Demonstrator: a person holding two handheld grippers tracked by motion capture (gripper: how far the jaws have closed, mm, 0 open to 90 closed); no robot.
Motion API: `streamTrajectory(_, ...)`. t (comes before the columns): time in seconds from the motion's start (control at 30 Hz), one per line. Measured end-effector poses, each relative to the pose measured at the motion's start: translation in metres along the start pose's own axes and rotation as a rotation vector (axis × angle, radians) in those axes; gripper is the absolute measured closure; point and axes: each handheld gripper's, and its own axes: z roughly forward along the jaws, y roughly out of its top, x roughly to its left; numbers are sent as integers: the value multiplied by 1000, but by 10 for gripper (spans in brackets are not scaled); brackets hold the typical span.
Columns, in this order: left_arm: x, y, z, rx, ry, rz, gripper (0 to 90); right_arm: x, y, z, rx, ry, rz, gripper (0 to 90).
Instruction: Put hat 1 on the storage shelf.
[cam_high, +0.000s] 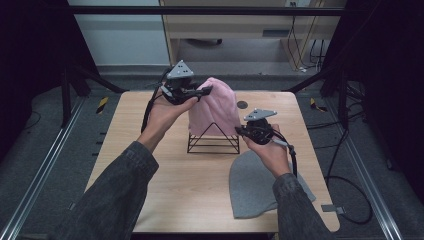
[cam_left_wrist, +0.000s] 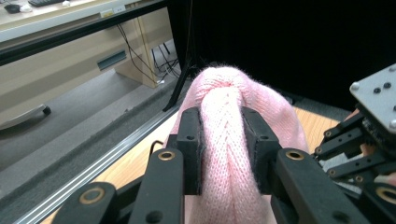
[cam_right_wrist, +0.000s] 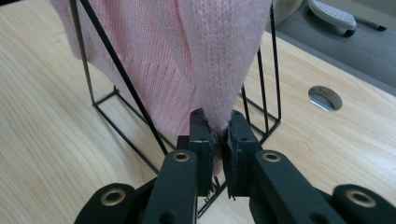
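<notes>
High view: a person at a wooden bench (cam_high: 165, 170) works two hand-held tongs on a pink knit hat (cam_high: 216, 107) draped over a black wire stand (cam_high: 213, 139).
Left tongs (cam_high: 204, 91): at about 10 o'clock from the stand, clamped on a thick fold at the hat's crown — in the left gripper view both pads press into the pink knit (cam_left_wrist: 227, 140).
Right tongs (cam_high: 240, 131): at about 3 o'clock from the stand, jaws nearly together, pinching the hat's lower edge (cam_right_wrist: 219, 93) beside the wire frame (cam_right_wrist: 119, 74).
Pink hat: hanging over the stand near the bench's middle, gripped high and low.
Grey hat (cam_high: 252, 185): flat on the bench at about 5 o'clock — under the right forearm.
</notes>
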Motion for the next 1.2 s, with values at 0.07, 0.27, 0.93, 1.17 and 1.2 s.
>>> streamTrajectory(0.07,-1,-2,0,7,-5,7,713,0,-3,0,5,-2,5,832)
streamTrajectory(0.27,-6,-10,2,33,-10,16,712,0,-12,2,23,-10,2,832)
streamTrajectory(0.93,-12,-25,2,60,-23,5,712,0,-20,10,63,-21,17,829)
streamTrajectory(1.17,-14,-29,5,67,-30,1,711,1,-23,16,83,-21,14,823)
streamTrajectory(1.2,-15,-29,5,70,-31,2,711,1,-23,17,87,-19,15,820)
